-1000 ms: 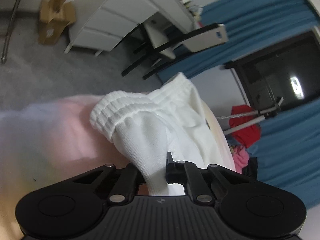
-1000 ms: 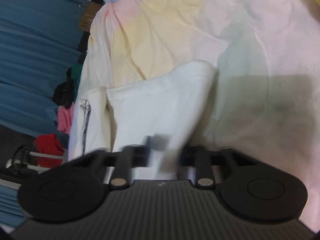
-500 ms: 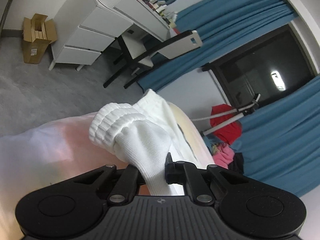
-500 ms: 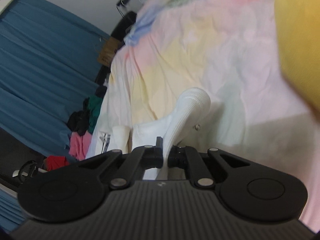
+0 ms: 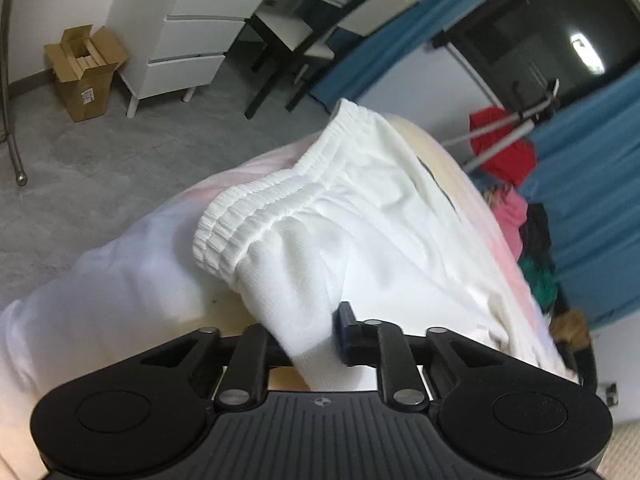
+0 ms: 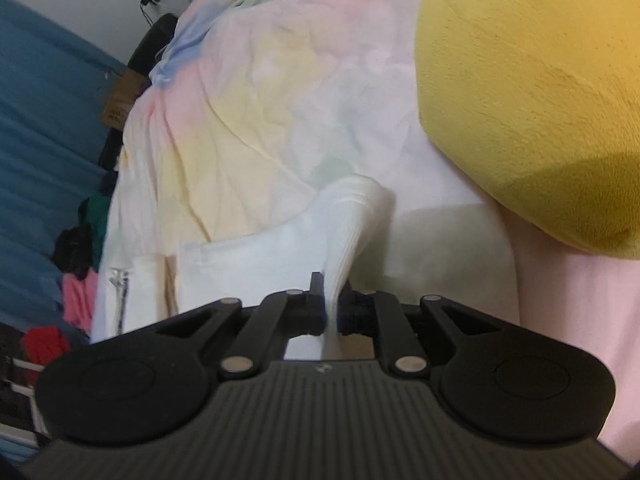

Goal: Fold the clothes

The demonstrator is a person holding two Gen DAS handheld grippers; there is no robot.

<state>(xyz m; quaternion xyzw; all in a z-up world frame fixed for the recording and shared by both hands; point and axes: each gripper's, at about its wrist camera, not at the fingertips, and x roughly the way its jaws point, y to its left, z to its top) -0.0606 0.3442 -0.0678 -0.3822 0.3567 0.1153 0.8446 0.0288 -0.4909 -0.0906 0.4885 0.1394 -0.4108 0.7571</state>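
Grippers pinch white garment over pastel bed

White garment [image 5: 360, 216], ribbed at its elastic edge, lies partly across the pastel bedsheet [image 6: 288, 92] and partly lifted. The left gripper [image 5: 316, 336] is clamped on a bunched fold just below the ribbed band. The right gripper [image 6: 330, 312] is closed narrowly on another ribbed strip that rises between its fingers. A yellow cushion [image 6: 532, 92] sits just beside that strip. A white drawer unit [image 5: 188, 40] and cardboard box [image 5: 84, 72] stand on the floor beyond.
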